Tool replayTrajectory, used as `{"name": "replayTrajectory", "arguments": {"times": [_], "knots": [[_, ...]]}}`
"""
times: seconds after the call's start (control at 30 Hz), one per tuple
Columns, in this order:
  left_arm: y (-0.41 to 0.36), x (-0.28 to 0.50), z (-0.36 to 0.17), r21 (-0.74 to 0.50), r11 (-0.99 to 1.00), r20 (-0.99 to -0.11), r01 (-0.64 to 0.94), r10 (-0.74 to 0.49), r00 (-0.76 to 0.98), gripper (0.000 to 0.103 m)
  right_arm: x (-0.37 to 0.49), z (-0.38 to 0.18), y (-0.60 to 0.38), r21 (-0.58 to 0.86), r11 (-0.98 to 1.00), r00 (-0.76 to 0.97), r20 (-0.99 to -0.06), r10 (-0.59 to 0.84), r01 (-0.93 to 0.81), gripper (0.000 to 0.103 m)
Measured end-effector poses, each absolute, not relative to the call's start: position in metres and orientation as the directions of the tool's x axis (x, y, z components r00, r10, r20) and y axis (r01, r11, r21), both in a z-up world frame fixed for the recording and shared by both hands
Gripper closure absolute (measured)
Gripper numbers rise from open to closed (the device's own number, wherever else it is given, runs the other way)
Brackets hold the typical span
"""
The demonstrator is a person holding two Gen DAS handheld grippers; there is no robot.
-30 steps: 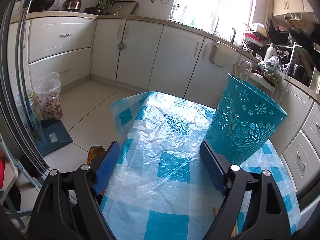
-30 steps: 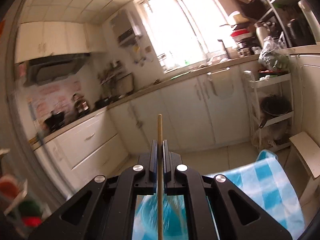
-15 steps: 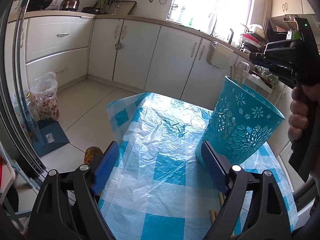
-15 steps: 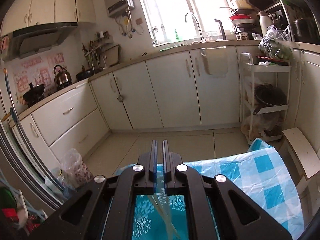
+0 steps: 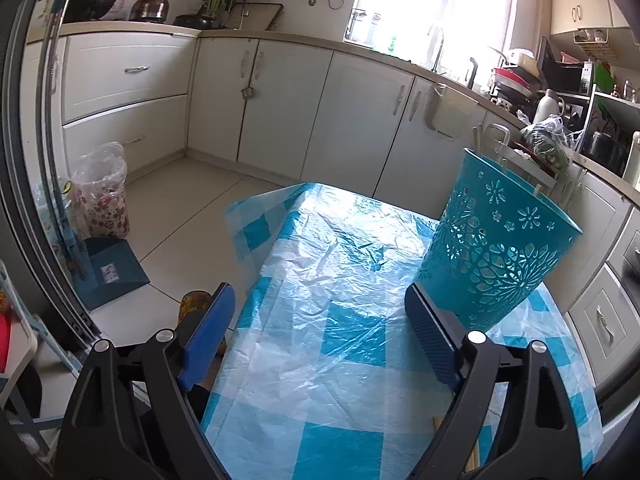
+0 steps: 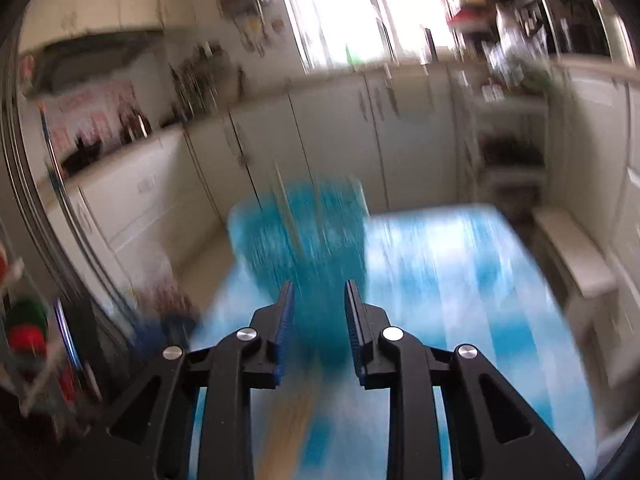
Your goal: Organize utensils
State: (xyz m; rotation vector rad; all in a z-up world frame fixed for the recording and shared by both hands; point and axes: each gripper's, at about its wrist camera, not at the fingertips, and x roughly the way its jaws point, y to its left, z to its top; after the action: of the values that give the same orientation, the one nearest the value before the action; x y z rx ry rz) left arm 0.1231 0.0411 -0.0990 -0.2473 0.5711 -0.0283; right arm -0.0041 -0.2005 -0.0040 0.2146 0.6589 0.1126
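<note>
1. The teal basket (image 5: 496, 252) stands upright on the checked tablecloth (image 5: 328, 320), sticks (image 5: 477, 142) poking above its rim.
2. The left gripper (image 5: 320, 336) is spread wide and empty, just beside the basket.
3. The right gripper (image 6: 319, 330), its jaws just opening, holds nothing; the blurred basket (image 6: 304, 240) lies beyond it.

right gripper (image 6: 319, 322) jaws parting, chopstick released
</note>
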Motion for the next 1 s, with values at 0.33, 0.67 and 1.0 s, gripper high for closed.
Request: {"name": "replayTrajectory", "arguments": {"times": [0.33, 0.67, 1.0], "knots": [[0.054, 0.112, -0.099, -0.279, 0.957, -0.507, -0.081, -0.075, 0.859, 0.015, -0.014, -0.092, -0.173, 0.282, 0.959, 0.587, -0.777, 0.226, 0.003, 0.080], [0.053, 0.113, -0.099, -0.277, 0.959, -0.512, -0.064, -0.091, 0.854, 0.014, -0.009, -0.104, -0.150, 0.177, 0.984, 0.567, -0.807, 0.164, -0.032, 0.081], [0.030, 0.118, -0.105, -0.256, 0.963, -0.676, 0.084, -0.241, 0.697, 0.014, -0.008, -0.104, -0.168, 0.067, 0.994, 0.544, -0.832, 0.104, -0.087, 0.094]]}}
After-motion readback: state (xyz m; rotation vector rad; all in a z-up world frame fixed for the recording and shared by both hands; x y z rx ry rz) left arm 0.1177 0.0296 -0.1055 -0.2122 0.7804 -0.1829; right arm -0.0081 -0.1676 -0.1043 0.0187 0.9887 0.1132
